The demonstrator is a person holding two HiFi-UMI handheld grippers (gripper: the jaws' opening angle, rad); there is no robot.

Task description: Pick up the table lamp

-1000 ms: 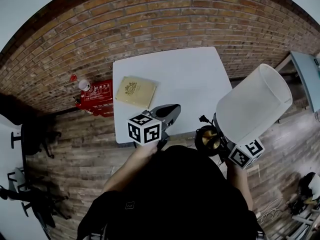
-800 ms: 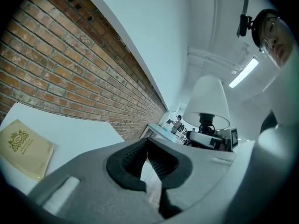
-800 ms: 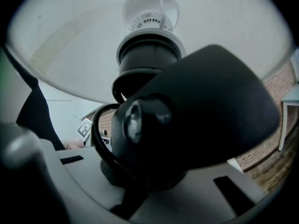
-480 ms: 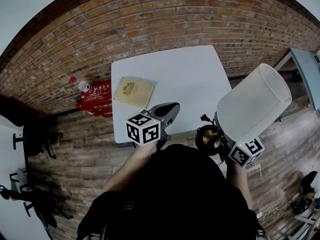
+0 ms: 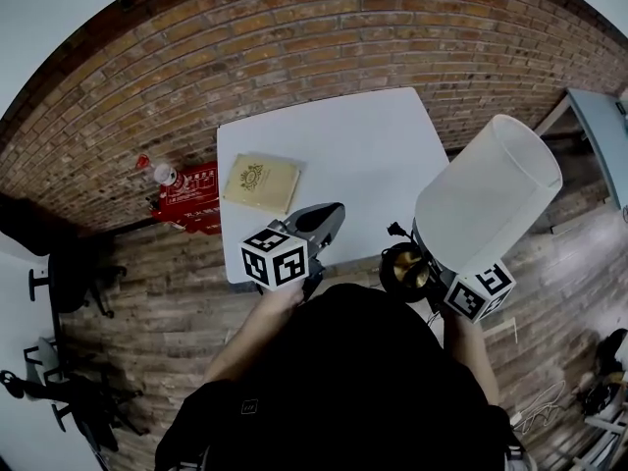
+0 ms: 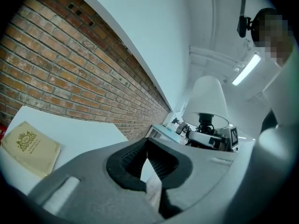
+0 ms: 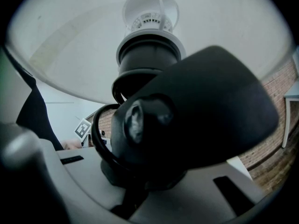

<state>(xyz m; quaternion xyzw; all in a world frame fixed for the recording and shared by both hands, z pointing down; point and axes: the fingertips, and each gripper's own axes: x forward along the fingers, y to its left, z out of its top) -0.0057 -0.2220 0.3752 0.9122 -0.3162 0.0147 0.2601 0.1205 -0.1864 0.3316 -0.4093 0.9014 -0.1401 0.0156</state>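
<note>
The table lamp has a white shade (image 5: pixel 488 196) and a brass base (image 5: pixel 407 271). It hangs in the air off the white table's (image 5: pixel 343 135) near right corner, tilted to the right. My right gripper (image 5: pixel 435 266) is shut on its stem below the shade. In the right gripper view the lamp's black socket (image 7: pixel 148 55) and dark base (image 7: pixel 187 120) fill the frame above the jaws, and the right gripper (image 7: pixel 135 181) clamps the stem. My left gripper (image 5: pixel 331 217) hovers over the table's near edge. Its jaws are shut with nothing between them; the left gripper (image 6: pixel 147 143) points level along the table.
A tan book (image 5: pixel 261 182) lies on the table's left part. A red box (image 5: pixel 191 189) sits on the wooden floor by the brick wall. Black chairs (image 5: pixel 69 273) stand at the left, and another table (image 5: pixel 601 150) at the right.
Nothing has visibly changed beyond a slight shift of the head view. The lamp stays in the right gripper.
</note>
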